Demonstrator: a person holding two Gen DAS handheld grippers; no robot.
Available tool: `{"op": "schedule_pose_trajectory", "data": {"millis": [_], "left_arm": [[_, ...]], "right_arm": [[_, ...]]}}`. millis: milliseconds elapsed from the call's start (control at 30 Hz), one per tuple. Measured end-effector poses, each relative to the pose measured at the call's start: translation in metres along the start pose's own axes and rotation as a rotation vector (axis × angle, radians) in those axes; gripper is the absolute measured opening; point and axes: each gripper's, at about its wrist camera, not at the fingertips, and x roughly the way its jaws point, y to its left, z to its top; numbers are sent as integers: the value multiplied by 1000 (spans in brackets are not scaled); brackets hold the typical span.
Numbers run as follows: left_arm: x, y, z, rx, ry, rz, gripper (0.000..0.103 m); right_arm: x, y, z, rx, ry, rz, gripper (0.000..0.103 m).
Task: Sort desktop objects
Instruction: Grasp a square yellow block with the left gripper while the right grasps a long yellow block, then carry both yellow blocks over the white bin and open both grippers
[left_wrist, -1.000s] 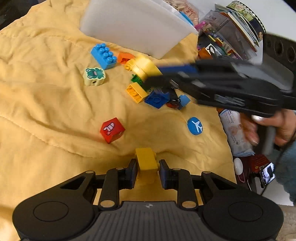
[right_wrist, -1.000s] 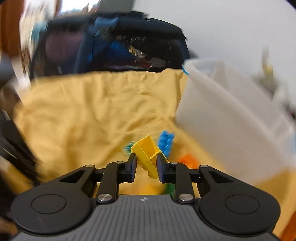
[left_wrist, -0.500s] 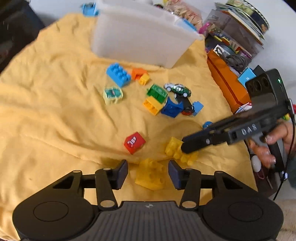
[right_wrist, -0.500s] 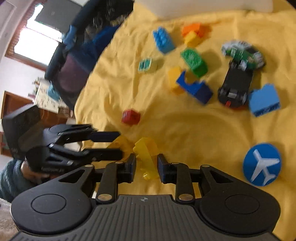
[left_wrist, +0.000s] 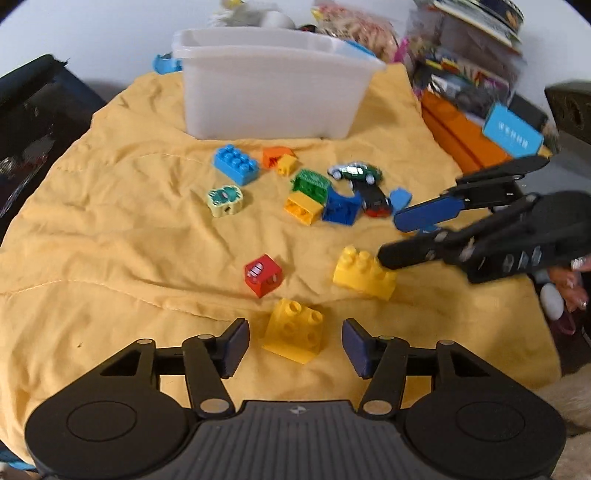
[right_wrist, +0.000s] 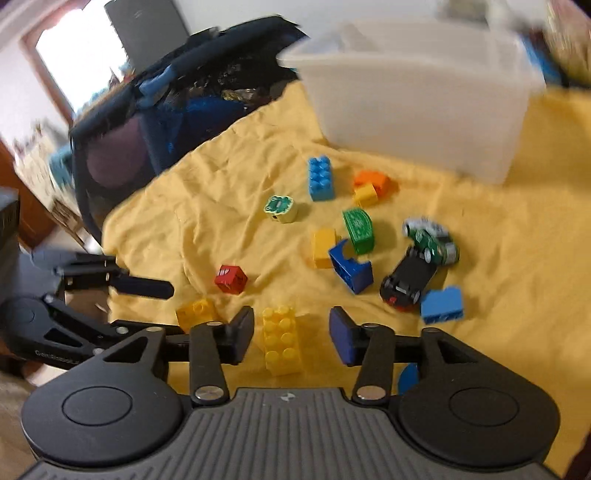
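Toy bricks lie scattered on a yellow cloth (left_wrist: 110, 229). My left gripper (left_wrist: 294, 345) is open, with a small yellow brick (left_wrist: 294, 334) lying on the cloth between its fingers. My right gripper (right_wrist: 291, 334) is open around a long yellow brick (right_wrist: 282, 339) lying on the cloth; it also shows in the left wrist view (left_wrist: 364, 273). A red brick (left_wrist: 263, 275) lies just beyond. Farther off lie a blue brick (left_wrist: 235, 163), a frog block (left_wrist: 224, 199), orange, green and dark blue bricks, and toy cars (left_wrist: 356, 171).
A white plastic bin (left_wrist: 273, 96) stands at the far edge of the cloth. Books, boxes and an orange case (left_wrist: 465, 136) crowd the right side. A dark bag (right_wrist: 177, 110) sits off the cloth on the left. A blue plane disc (right_wrist: 408, 376) lies by my right gripper.
Both grippers have set their yellow bricks down on the near part of the cloth and opened. The right gripper came down from near the bin.
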Motion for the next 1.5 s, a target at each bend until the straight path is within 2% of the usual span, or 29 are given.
{"op": "schedule_pose_trajectory", "data": {"millis": [100,133,233,333,500,667,900,1000,1067,1200,1300,1367,1400,1500], "left_arm": [[6,-5,-2,43,5,28,58],[8,-5,-3,51,9,27,58],[11,-11,-7,132,5,64,39],[14,-19,-11,208,-3,83,39],[0,-15,2,205,-32,20,39],[-18,-4,42,156,-115,-2,39],[-43,16,133,196,-281,46,39],[-45,18,175,233,-353,127,39],[-38,20,201,246,-380,152,39],[-6,33,256,179,-363,117,39],[25,36,280,130,-325,108,40],[45,37,284,128,-283,125,42],[53,37,284,129,-258,127,47],[56,38,271,111,-234,112,52]], "right_arm": [[15,25,-6,-129,9,-87,50],[21,26,-8,-141,27,-98,50],[35,29,-14,-165,50,-117,49],[43,27,-19,-157,68,-133,46],[42,22,-19,-138,82,-102,27],[31,21,-10,-130,87,-104,27],[-1,9,43,-167,-52,-205,27],[-17,-1,78,-194,-131,-266,27],[-27,-9,104,-197,-183,-309,27],[-27,-28,157,-192,-236,-393,27],[-10,-45,185,-135,-225,-426,27],[6,-54,193,-99,-207,-453,27],[15,-59,195,-75,-191,-460,27],[34,-72,189,-15,-150,-471,40]]}}
